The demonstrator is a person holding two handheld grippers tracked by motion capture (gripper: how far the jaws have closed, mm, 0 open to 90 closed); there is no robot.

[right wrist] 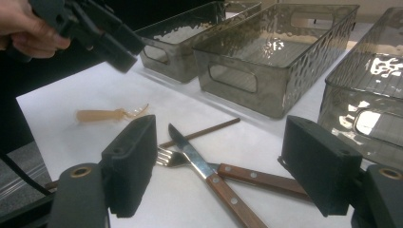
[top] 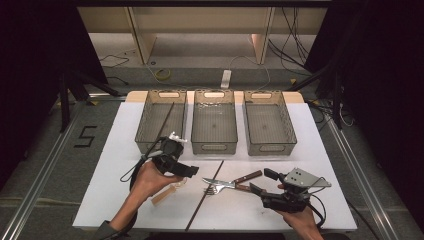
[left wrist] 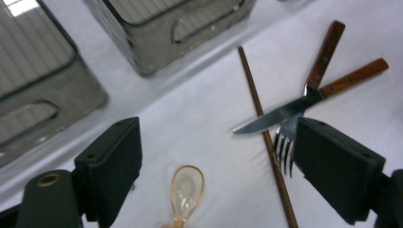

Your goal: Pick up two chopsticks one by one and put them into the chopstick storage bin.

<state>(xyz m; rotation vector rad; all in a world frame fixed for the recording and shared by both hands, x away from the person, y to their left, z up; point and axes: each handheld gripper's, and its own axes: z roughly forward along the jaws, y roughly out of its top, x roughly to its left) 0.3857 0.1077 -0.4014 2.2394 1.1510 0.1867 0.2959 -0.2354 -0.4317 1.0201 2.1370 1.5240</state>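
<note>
A wood-handled knife (top: 235, 181) lies crossed over a wood-handled fork (top: 216, 190) near the table's front middle. A dark chopstick (top: 202, 197) runs slantwise beside them. A clear amber spoon (top: 167, 192) lies under my left hand. My left gripper (top: 190, 172) hovers above the spoon, open, with nothing between its jaws; below it I see the spoon (left wrist: 187, 190), the chopstick (left wrist: 266, 133) and the knife (left wrist: 280, 116). My right gripper (top: 260, 181) is open just right of the cutlery, its jaws facing the knife (right wrist: 204, 168) and the fork (right wrist: 166, 156).
Three smoky clear bins stand in a row at the back: left bin (top: 148, 142), middle bin (top: 214, 148), right bin (top: 270, 148). A second chopstick (top: 166, 120) leans in the left bin. The white table top (top: 115, 200) ends near my forearms.
</note>
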